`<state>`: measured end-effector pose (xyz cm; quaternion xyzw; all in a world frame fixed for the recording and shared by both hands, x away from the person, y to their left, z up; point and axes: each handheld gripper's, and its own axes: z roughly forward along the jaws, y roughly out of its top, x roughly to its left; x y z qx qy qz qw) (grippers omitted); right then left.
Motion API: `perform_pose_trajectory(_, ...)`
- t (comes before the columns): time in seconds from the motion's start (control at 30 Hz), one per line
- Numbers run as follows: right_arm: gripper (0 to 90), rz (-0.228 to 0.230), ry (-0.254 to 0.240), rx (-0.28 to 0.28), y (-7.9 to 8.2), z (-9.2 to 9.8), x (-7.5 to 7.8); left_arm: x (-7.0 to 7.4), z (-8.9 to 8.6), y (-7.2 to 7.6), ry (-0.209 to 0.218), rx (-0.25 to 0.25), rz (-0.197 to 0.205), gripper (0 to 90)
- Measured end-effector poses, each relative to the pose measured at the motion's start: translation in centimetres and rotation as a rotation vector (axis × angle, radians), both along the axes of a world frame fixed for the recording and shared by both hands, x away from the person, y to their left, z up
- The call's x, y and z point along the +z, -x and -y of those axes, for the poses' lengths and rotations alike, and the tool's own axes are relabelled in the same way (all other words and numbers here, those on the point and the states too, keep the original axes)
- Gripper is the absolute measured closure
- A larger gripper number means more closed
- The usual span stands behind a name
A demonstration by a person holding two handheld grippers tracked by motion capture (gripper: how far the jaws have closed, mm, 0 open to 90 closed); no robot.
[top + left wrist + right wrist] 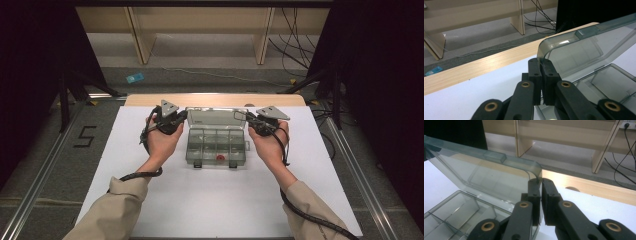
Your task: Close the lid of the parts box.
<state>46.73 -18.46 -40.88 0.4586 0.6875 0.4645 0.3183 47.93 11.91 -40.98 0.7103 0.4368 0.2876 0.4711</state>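
Note:
A clear grey compartment box [216, 149] sits at the middle of the white board with its lid [216, 117] raised toward the far side. A small red piece [219, 158] lies in a front compartment. My left gripper [185, 116] is shut on the lid's left edge, and in the left gripper view the lid [579, 48] rim is pinched between the jaw tips of that gripper [541, 62]. My right gripper [248, 120] is shut on the lid's right edge; the right gripper view shows the lid [486, 172] corner clamped by that gripper [540, 181]. Divided compartments [456, 210] lie below.
The white board [150, 200] covers a wooden table whose far edge [215, 99] shows behind the box. Beyond it are wooden shelf legs [142, 45], loose cables [295, 45] and a blue item [134, 78] on the floor. A "5" mark [86, 136] is on the floor at left.

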Motion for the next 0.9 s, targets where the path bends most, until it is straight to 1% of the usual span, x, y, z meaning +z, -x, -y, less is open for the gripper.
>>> perform_pose_trajectory(0.03, 86.6, -0.009, 0.0, 0.003, 0.0, 0.1, 0.0, 0.0, 0.0, 0.1, -0.004, -0.002, 0.002, 87.5)
perform_pose_trajectory(0.07, 86.6, -0.008, -0.005, 0.01, 0.0, 0.1, 0.0, -0.1, 0.0, 0.1, -0.001, 0.0, 0.005, 87.5)
perform_pose_trajectory(0.1, 86.6, -0.018, -0.015, 0.01, 0.0, 0.1, 0.0, -0.1, 0.1, 0.2, -0.006, -0.001, 0.007, 87.4)
perform_pose_trajectory(0.13, 86.6, -0.007, -0.006, 0.01, 0.0, 0.1, 0.0, -0.1, 0.1, 0.3, -0.009, -0.003, 0.011, 87.5)
perform_pose_trajectory(0.17, 86.7, -0.014, -0.004, 0.01, 0.1, 0.1, 0.0, -0.2, 0.1, 0.4, -0.006, -0.001, 0.01, 87.4)
perform_pose_trajectory(0.3, 86.6, -0.007, -0.01, 0.011, 0.2, 0.1, -0.1, -0.3, 0.0, 0.6, -0.016, -0.003, 0.016, 87.5)
perform_pose_trajectory(0.33, 86.6, -0.013, -0.005, 0.014, 0.2, 0.2, 0.0, -0.3, 0.1, 0.6, -0.013, -0.003, 0.017, 87.6)
perform_pose_trajectory(0.37, 86.6, -0.018, -0.017, 0.014, 0.3, 0.1, -0.1, -0.3, 0.1, 0.7, -0.011, -0.003, 0.021, 87.7)
perform_pose_trajectory(0.4, 86.6, -0.007, -0.002, 0.004, 0.3, 0.1, -0.1, -0.4, 0.0, 0.7, -0.019, -0.005, 0.021, 87.7)
perform_pose_trajectory(0.53, 86.7, 0.0, -0.002, 0.008, 0.4, 0.1, -0.2, -0.5, 0.0, 0.9, -0.018, -0.008, 0.026, 87.9)
perform_pose_trajectory(0.57, 86.7, -0.008, 0.005, 0.006, 0.5, 0.1, -0.1, -0.5, 0.0, 1.0, -0.022, -0.009, 0.028, 87.9)
perform_pose_trajectory(0.6, 86.6, -0.01, -0.001, 0.011, 0.5, 0.1, -0.1, -0.5, 0.0, 1.1, -0.024, -0.009, 0.029, 87.9)
perform_pose_trajectory(0.63, 86.7, -0.007, 0.006, 0.012, 0.6, 0.2, -0.2, -0.6, 0.0, 1.1, -0.026, -0.01, 0.029, 88.0)
perform_pose_trajectory(0.73, 86.7, 0.004, -0.001, 0.014, 0.6, 0.2, -0.3, -0.7, 0.0, 1.3, -0.034, -0.006, 0.037, 88.2)
perform_pose_trajectory(0.87, 86.6, -0.011, 0.0, 0.024, 0.8, 0.2, -0.3, -0.8, 0.0, 1.4, -0.029, -0.006, 0.041, 88.5)
perform_pose_trajectory(0.9, 86.6, -0.001, 0.009, 0.022, 0.8, 0.2, -0.3, -0.8, 0.0, 1.5, -0.031, -0.006, 0.041, 88.6)
